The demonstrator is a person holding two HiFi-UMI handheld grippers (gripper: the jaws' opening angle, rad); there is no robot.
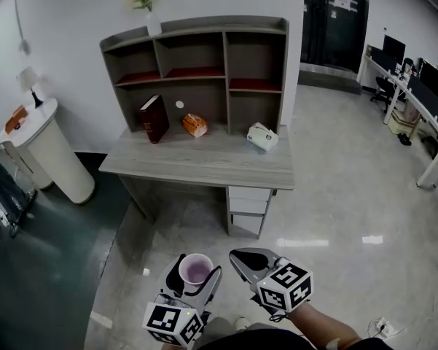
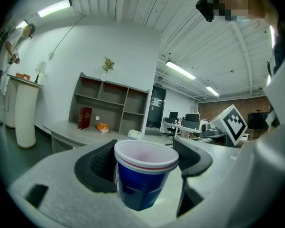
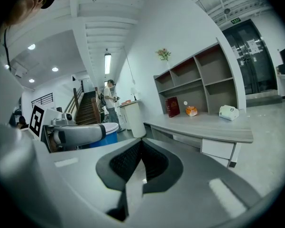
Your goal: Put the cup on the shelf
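A blue paper cup (image 1: 197,271) with a white rim and pale inside stands upright between the jaws of my left gripper (image 1: 197,267), low in the head view. In the left gripper view the cup (image 2: 143,179) fills the gap and the black pads (image 2: 97,167) press its sides. My right gripper (image 1: 238,257) is just to the right of it, shut with nothing held; its jaws meet at the tip (image 3: 141,145). The grey shelf unit (image 1: 197,49) stands on a wooden desk (image 1: 204,162) some way ahead, its upper compartments bare.
On the desk are a dark red book (image 1: 153,119), an orange object (image 1: 194,125) and a white box (image 1: 262,136). A flower vase (image 1: 147,2) tops the shelf. A white pedestal (image 1: 55,152) stands left, drawers (image 1: 249,206) under the desk, office desks (image 1: 423,86) far right.
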